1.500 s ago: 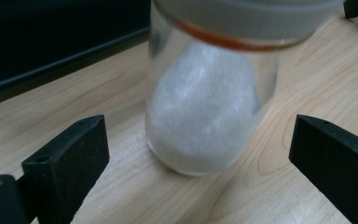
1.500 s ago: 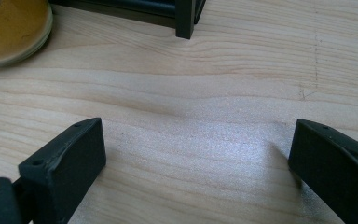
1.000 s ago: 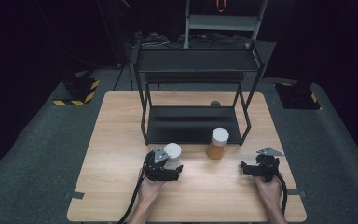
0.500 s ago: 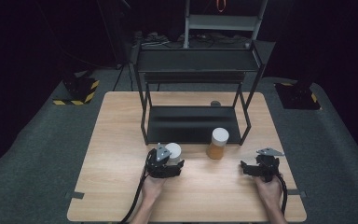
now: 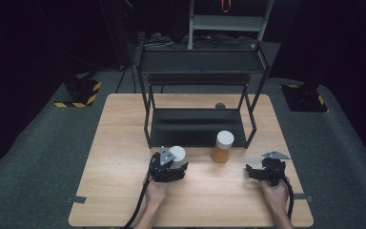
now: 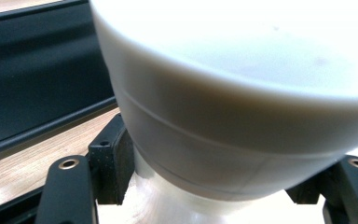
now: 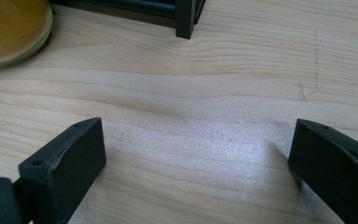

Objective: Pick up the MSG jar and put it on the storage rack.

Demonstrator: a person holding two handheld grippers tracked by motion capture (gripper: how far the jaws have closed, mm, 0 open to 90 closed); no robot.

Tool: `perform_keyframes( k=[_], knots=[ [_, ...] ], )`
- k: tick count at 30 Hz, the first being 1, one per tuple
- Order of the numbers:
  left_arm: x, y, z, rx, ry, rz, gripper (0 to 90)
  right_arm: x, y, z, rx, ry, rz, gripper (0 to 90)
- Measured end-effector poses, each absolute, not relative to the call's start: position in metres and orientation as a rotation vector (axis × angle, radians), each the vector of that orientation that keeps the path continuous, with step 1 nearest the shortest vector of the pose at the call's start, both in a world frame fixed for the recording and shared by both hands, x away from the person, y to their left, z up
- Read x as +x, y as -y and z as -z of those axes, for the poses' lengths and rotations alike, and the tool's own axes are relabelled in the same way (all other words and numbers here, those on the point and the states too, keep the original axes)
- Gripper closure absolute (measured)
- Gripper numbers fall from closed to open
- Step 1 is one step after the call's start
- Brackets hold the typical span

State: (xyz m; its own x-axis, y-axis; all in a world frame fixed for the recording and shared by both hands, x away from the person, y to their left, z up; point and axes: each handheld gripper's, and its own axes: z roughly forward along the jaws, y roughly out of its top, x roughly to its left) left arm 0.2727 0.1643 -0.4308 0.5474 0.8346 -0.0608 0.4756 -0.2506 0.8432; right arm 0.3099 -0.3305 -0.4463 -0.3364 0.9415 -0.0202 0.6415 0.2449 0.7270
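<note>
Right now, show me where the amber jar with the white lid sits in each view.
High view: the amber jar with the white lid stands right of centre on the wooden table, in front of the black metal shelf rack.
Left gripper view: not in it.
Right gripper view: its amber base, top left corner.
Shared landmark: the rack's leg.

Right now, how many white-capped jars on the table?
2. The clear white-capped jar sits between the left gripper jaws; the amber jar stands alone, right of it, before the black rack.
</note>
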Motion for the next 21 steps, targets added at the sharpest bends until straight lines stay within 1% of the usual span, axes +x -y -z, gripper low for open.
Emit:
perform_keyframes(
  k=[13,21],
  knots=[
    [0.273,-0.165,0.427,1.904,-1.075,-0.503,31.6,0.31,0.33,0.446,1.443,-2.065,-0.873,3.0],
    [0.278,-0.166,0.41,1.922,-1.059,-0.478,31.7,0.31,0.331,0.446,1.442,-2.066,-0.873,3.0]
  ],
)
